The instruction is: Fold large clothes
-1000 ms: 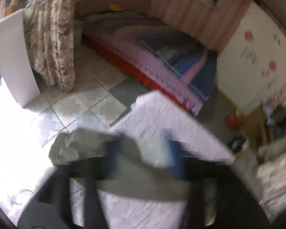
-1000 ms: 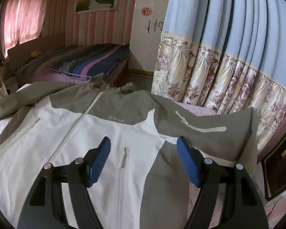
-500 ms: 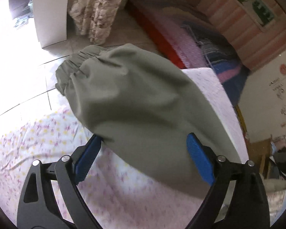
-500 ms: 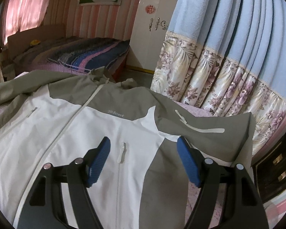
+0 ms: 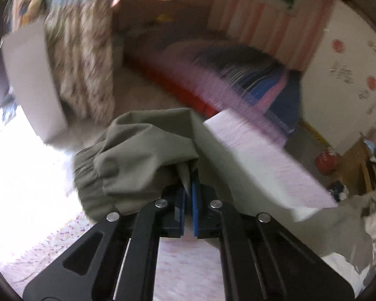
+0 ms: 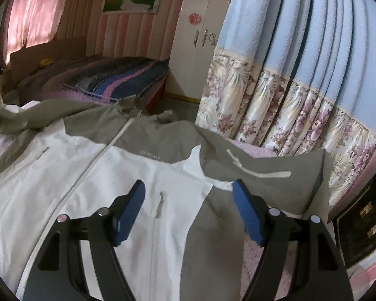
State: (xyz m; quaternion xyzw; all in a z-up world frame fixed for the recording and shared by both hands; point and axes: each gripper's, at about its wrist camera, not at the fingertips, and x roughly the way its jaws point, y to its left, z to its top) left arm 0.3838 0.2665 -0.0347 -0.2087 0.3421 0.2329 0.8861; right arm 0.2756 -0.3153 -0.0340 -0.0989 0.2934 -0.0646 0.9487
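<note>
Blur smears everything beyond left hand-held gripper [image 5: 188,190] pinching sleeve [image 5: 137,155]

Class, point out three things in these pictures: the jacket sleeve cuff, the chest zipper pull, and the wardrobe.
jacket sleeve cuff [image 5: 87,175], left wrist view, on its gathered elastic edge.
chest zipper pull [image 6: 158,204], right wrist view, on the tab.
wardrobe [image 6: 200,20], right wrist view, on its white door.

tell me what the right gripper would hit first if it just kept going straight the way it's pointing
Probably the jacket. The right gripper is open, angled down over the white chest panel, with the small zipper pull lying between its fingers. Nothing else is seen in that line, though how far off the fabric lies is unclear.
</note>
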